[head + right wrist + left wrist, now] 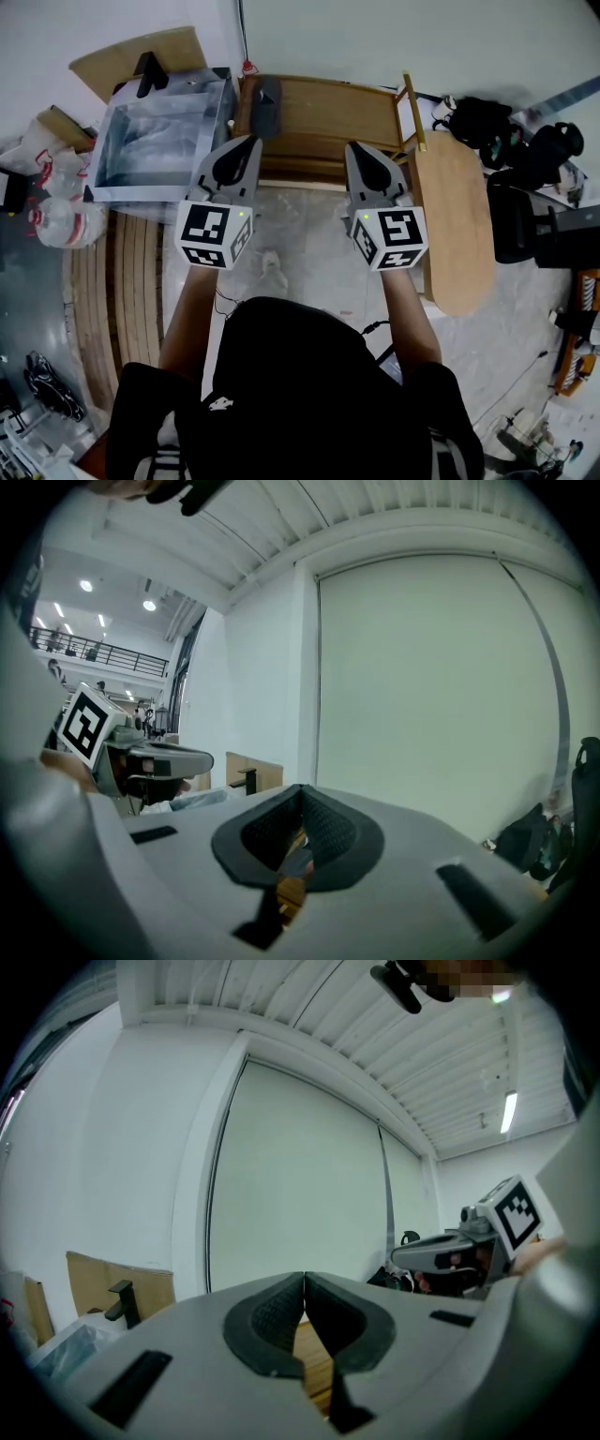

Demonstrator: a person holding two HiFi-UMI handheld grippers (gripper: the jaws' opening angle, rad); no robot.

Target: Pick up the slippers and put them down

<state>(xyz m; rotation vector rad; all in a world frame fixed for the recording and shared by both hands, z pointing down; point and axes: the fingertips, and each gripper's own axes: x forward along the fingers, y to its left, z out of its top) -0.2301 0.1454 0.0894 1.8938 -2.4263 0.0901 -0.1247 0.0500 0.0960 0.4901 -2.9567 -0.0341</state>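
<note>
Two grippers pointed ahead side by side: the left gripper (250, 142) was pressed shut and empty, with a dark slipper (265, 105) just beyond its tip on the wooden rack (328, 114). The right gripper (355, 148) was likewise closed on nothing.

Pale grey plastic left gripper (248, 141) and right gripper (356, 148), black textured pads (272, 1321), white cubes (214, 234) patterned with black squares; dark grey slipper (265, 103); honey-brown wooden rack (323, 117); tan oval wooden board (459, 225); silvery metal basin (159, 141), black tap (148, 73); mottled grey-white stone floor (309, 272); person's black top (300, 394)
</note>
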